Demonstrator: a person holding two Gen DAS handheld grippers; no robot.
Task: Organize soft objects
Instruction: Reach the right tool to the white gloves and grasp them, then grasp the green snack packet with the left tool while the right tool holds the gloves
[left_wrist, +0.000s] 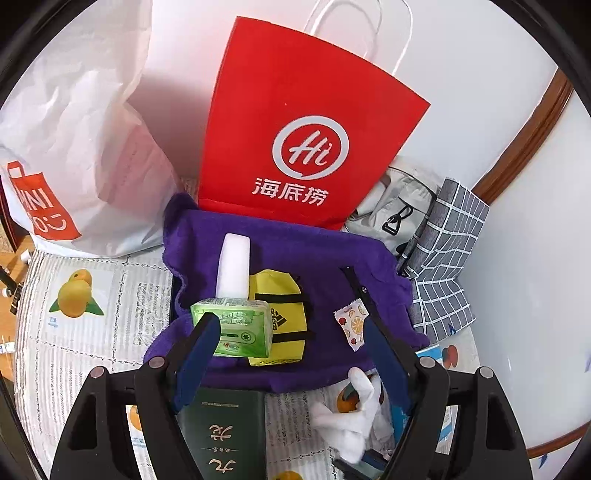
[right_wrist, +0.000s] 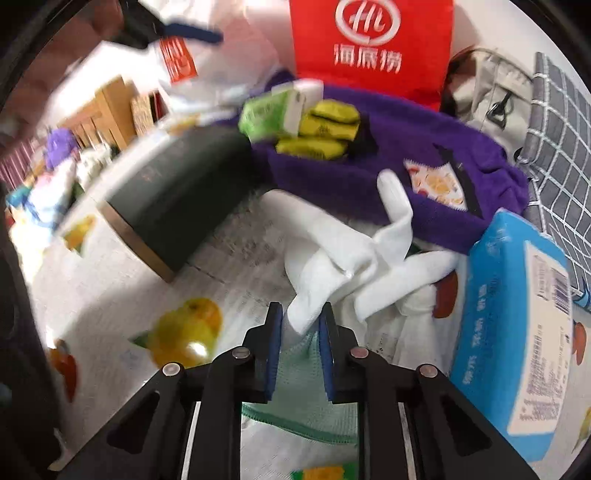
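A: Right wrist view shows the right gripper with its blue-padded jaws drawn close on one end of the crumpled white cotton sock; the cloth sits pinched between the pads. Below it lies a pale green woven cloth, and a corner of that may be caught in the same pinch.

B: So the operator would do well to lift slowly and check that only the sock comes away?

A: That seems wise. The sock is limp and tangled with more white fabric, and it lies just beside the blue plastic-wrapped pack of tissues, so a gentle pull upward, away from the pack, should free it without dragging neighbours.

B: And the other hand?

A: The left gripper hangs with its jaws spread wide above the purple fleece towel, holding nothing. A green packet of pocket tissues, a white foam block and a yellow-and-black folded sock rest on the towel, in front of the red paper carrier bag.

B: What stays unclear?

A: The right view is smeared by motion, so the dark green cylindrical tin is soft-edged. How much sock lies under the folds cannot be told, and the white fabric's far end is hidden by the left gripper's own finger.
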